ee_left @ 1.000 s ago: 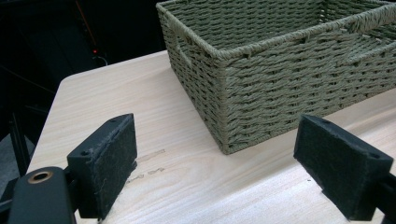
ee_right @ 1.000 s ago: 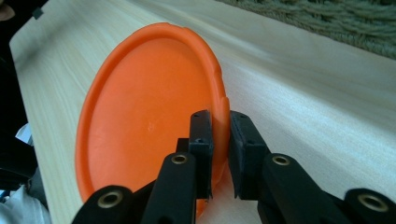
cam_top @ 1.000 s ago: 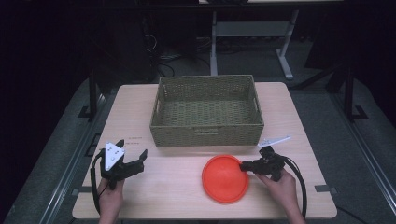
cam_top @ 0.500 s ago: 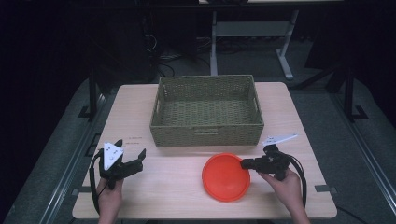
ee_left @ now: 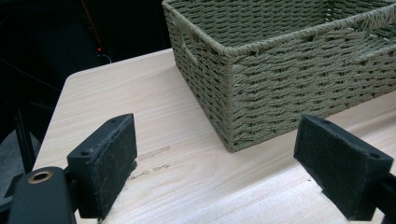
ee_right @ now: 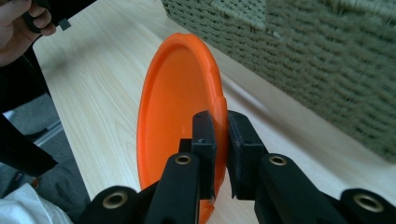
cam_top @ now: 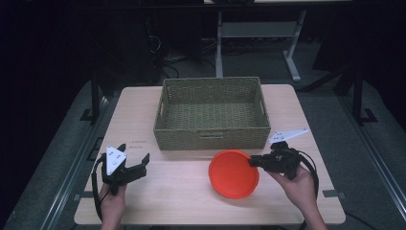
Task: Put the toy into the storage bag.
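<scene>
Since a second ago our right gripper (cam_top: 254, 161) has lifted the orange plate (cam_top: 233, 173), tilting it off the table (cam_top: 143, 206) just before the wicker basket (cam_top: 213, 112). Its jaws pinch the plate's right rim. Bare wood lies left of the plate. Our left gripper (cam_top: 139, 165) gapes wide, holding nothing, near the table's left edge.

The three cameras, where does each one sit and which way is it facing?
High view: above the person's side, looking forward and down on the table; both forearms and hands show.
Left gripper view: rides the left gripper, facing the basket; open jaws.
Right gripper view: rides the right gripper, clamping the orange plate.
All three share the basket.
</scene>
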`<state>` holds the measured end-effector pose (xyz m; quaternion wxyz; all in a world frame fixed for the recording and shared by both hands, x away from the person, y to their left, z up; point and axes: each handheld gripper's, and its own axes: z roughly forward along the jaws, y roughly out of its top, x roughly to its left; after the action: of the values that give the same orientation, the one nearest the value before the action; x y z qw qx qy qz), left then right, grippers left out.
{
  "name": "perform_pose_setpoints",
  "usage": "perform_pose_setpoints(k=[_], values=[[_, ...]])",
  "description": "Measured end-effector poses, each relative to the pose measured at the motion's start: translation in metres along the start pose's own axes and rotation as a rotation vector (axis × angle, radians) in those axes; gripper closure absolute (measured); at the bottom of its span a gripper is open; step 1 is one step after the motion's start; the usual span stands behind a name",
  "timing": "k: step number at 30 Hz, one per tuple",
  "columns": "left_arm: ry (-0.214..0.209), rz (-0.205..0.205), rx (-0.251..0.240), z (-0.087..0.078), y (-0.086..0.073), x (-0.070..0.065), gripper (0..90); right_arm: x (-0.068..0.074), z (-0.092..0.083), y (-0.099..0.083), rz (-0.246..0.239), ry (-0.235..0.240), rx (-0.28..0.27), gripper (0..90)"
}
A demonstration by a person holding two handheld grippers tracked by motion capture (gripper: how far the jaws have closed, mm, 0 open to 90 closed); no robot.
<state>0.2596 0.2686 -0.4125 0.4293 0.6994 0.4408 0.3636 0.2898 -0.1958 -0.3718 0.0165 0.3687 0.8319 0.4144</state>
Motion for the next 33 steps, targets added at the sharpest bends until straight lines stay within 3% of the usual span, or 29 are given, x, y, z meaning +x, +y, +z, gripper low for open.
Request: perform_pose_setpoints(k=[8, 15, 33], values=[[0.002, 0.0, 0.003, -0.001, -0.001, 0.001, 12.8, 0.006, -0.014, 0.027, -0.06, -0.049, 0.027, 82.0], [-0.008, 0.016, 0.0, 0.001, 0.0, -0.002, 12.8, 0.009, -0.019, 0.044, -0.102, -0.057, 0.051, 82.0], [0.007, 0.006, 0.004, -0.001, 0.0, 0.002, 12.8, 0.012, -0.032, 0.088, -0.15, -0.094, 0.113, 82.0]])
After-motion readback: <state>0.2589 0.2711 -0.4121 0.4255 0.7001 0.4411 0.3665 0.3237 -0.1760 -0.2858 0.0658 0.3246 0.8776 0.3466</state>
